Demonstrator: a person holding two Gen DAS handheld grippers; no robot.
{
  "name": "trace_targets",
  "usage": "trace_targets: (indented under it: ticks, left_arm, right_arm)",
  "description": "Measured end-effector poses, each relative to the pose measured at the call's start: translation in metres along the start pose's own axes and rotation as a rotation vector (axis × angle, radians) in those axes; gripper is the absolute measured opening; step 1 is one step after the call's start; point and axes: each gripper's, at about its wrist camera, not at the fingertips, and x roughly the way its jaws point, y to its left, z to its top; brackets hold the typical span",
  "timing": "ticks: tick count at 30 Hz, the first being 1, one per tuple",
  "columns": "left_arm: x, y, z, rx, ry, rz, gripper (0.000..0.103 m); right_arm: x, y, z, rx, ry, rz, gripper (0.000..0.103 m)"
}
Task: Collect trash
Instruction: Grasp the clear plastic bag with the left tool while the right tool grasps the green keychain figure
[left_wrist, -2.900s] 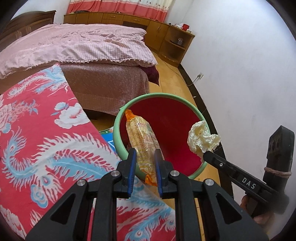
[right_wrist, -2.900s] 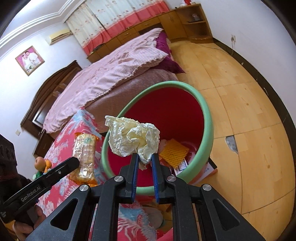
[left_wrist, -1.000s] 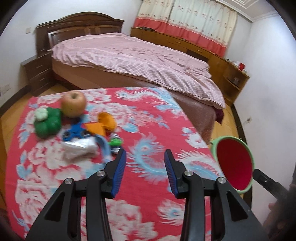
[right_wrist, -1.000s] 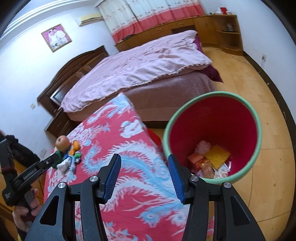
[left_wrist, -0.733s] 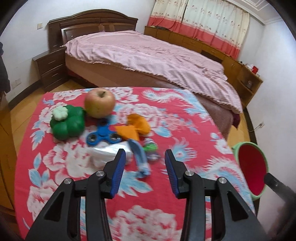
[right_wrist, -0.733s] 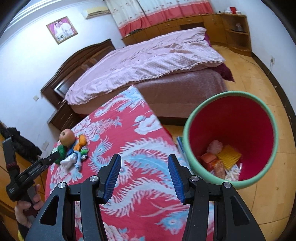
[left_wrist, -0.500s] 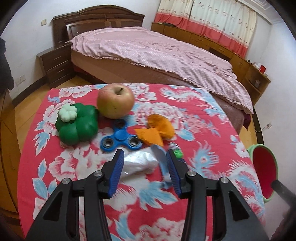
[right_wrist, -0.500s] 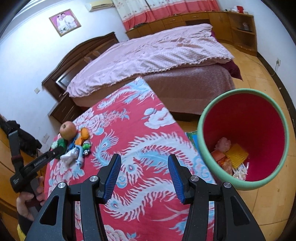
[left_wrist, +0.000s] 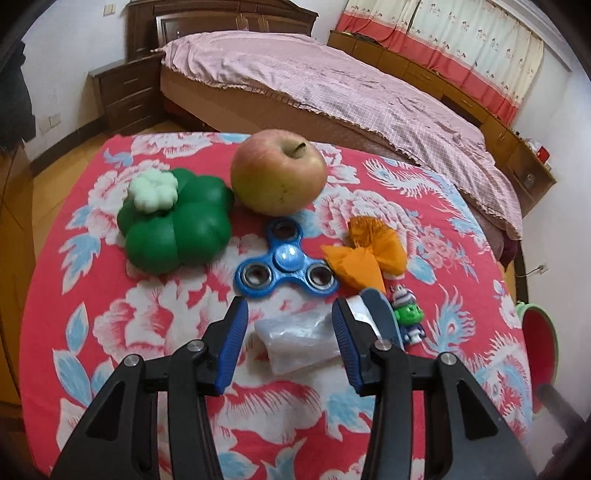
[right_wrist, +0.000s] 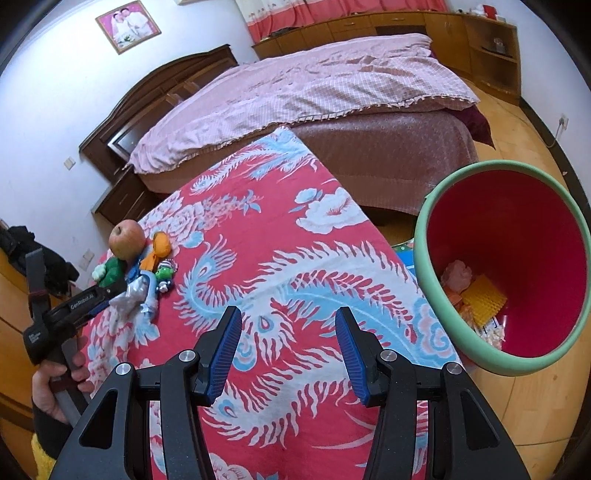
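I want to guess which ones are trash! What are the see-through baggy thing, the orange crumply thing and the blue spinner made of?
The baggy thing looks like thin clear plastic film: cloudy, wrinkled, faintly shiny. The orange thing seems to be crumpled paper or thin wrapper: matte, with sharp creases; I cannot tell which. The blue spinner looks like glossy plastic or painted metal, with metal-looking rings.

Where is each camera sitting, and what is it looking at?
Left wrist: rides the left gripper, facing the crumpled wrapper between its open fingers.
Right wrist: rides the right gripper, open above the tablecloth, trash bin to its right; the person's left hand shows.
Both see the apple, bed and bin.
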Motion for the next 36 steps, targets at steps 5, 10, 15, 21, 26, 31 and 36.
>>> trace_targets:
  ticks: [5, 10, 15, 21, 26, 31, 36]
  left_arm:
    - [-0.004, -0.011, -0.014, 0.036, 0.031, -0.048, 0.047]
    - [0.001, -0.021, -0.022, 0.063, 0.055, -0.064, 0.047]
    - [0.005, -0.027, -0.019, 0.08, 0.04, -0.064, 0.047]
    - [0.012, -0.031, -0.018, 0.092, 0.019, -0.085, 0.044]
    - [0.007, -0.032, -0.022, 0.095, -0.009, -0.105, 0.04]
    - [-0.009, -0.022, -0.026, 0.035, -0.039, -0.103, 0.04]
    - [-0.028, -0.011, -0.025, -0.012, -0.104, -0.061, 0.04]
  right_arm:
    - [0.002, 0.0, -0.001, 0.001, 0.008, 0.005, 0.054]
    - [0.001, 0.0, -0.002, 0.002, 0.007, 0.008, 0.054]
    - [0.0, 0.0, -0.003, -0.002, 0.006, 0.005, 0.054]
    - [0.005, 0.0, -0.003, -0.005, 0.016, 0.0, 0.054]
    - [0.009, 0.005, -0.001, -0.025, 0.027, -0.001, 0.054]
    - [0.016, 0.02, 0.005, -0.074, 0.028, 0.005, 0.054]
    - [0.033, 0.049, 0.012, -0.146, 0.042, 0.027, 0.054]
